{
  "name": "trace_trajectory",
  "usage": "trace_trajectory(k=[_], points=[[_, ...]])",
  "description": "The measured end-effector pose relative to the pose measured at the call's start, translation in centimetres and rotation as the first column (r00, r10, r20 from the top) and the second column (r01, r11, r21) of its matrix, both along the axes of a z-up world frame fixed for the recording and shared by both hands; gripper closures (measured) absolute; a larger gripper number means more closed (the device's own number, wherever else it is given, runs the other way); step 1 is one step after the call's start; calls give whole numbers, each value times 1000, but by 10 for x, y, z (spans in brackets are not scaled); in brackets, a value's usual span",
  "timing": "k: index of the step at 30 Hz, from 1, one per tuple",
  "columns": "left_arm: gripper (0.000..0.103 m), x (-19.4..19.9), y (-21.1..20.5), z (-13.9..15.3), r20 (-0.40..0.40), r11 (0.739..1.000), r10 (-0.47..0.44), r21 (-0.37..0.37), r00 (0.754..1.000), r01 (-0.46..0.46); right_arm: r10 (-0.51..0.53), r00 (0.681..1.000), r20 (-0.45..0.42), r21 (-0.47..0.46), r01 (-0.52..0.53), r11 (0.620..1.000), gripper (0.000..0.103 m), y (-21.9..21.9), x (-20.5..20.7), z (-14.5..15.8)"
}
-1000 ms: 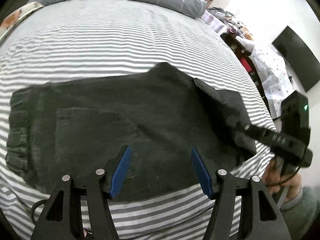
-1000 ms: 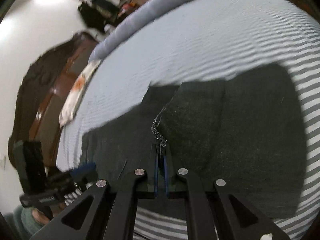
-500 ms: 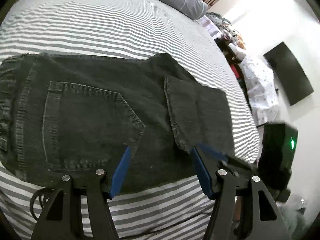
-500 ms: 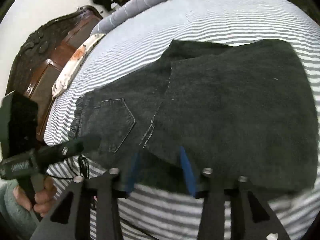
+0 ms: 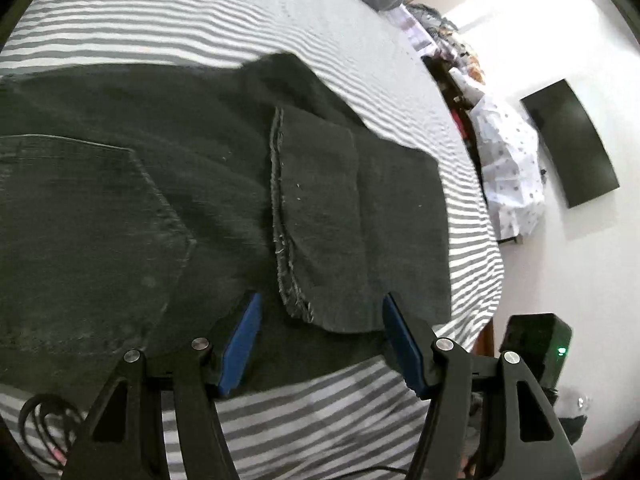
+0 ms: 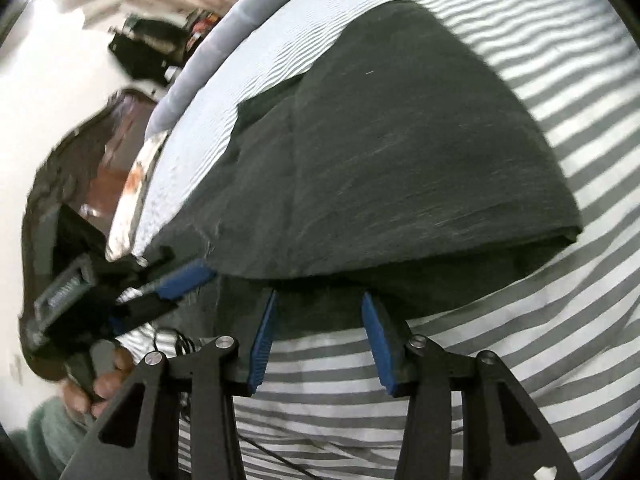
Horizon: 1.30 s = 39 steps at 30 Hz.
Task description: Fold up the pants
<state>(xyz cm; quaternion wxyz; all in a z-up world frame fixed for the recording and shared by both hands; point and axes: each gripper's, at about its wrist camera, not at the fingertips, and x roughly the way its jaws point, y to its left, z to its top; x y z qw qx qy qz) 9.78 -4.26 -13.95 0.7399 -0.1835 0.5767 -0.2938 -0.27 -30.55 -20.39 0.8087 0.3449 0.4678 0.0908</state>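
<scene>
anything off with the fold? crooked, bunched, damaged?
One thing: the frayed hem of the folded-over leg on the black jeans has loose threads hanging off it. The fold itself lies flat on the striped bedsheet, not bunched. Both grippers, left and right, are open, holding nothing.

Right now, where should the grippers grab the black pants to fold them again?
Probably the near edge of the pants, from the front. The frayed hem lies between the open left gripper fingers; the open right gripper faces the folded layers' edge.
</scene>
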Motion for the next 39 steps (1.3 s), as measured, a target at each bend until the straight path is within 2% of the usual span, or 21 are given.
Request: trace_trajectory(k=[3, 6, 8, 10, 12, 13, 15, 16, 18, 26, 29, 32, 36, 38, 39], points=[[40, 3, -10, -7, -13, 1000, 4, 5, 1000, -4, -38, 999, 1, 32, 38, 999, 59, -14, -1, -6], [48, 3, -14, -8, -11, 1000, 11, 9, 1000, -11, -78, 997, 8, 32, 77, 996, 57, -29, -1, -5], [76, 5, -17, -9, -5, 1000, 8, 25, 1000, -8, -129, 991, 16, 48, 128, 991, 56, -46, -3, -4], [90, 7, -19, -11, 0, 998, 8, 57, 1000, -8, -196, 980, 20, 53, 195, 979, 54, -66, -7, -3], [95, 5, -19, -12, 4, 998, 10, 59, 1000, -11, -237, 971, 18, 84, 235, 968, 54, -82, -9, -4], [98, 4, -20, -11, 11, 998, 4, 63, 1000, -5, -245, 970, 8, 136, 241, 961, 55, -89, -9, -7], [98, 0, -26, -9, 40, 996, -1, 87, 999, -2, -270, 963, -5, 180, 266, 947, 58, -94, -10, -12], [99, -3, -28, -6, 58, 994, -9, 107, 998, 3, -264, 965, -7, 157, 261, 952, 73, -91, -8, -12], [99, -5, -29, -1, 78, 994, -15, 112, 997, 6, -248, 969, -11, 118, 247, 962, 90, -86, -7, -12], [99, -13, -5, 29, 163, 993, -1, 117, 987, -18, -169, 986, 17, 76, 167, 983, 93, -57, 4, 5], [99, -12, 8, 24, 163, 989, 18, 144, 986, -41, -120, 993, 14, 62, 119, 991, 93, -40, 9, 6], [99, -9, 17, 5, 130, 982, 42, 179, 991, -65, -86, 996, -18, 19, 86, 996, 93, -24, 16, -2], [98, -10, 10, -8, 145, 969, 10, 242, 989, -46, -75, 996, -54, -91, 70, 993, 90, -10, 24, -4], [97, -12, 3, -7, 165, 959, -22, 283, 986, -26, -59, 996, -69, -138, 49, 989, 84, -7, 27, 1], [97, -13, 1, -5, 177, 955, -34, 295, 984, -20, -49, 996, -78, -163, 36, 986, 75, -5, 28, 3]])
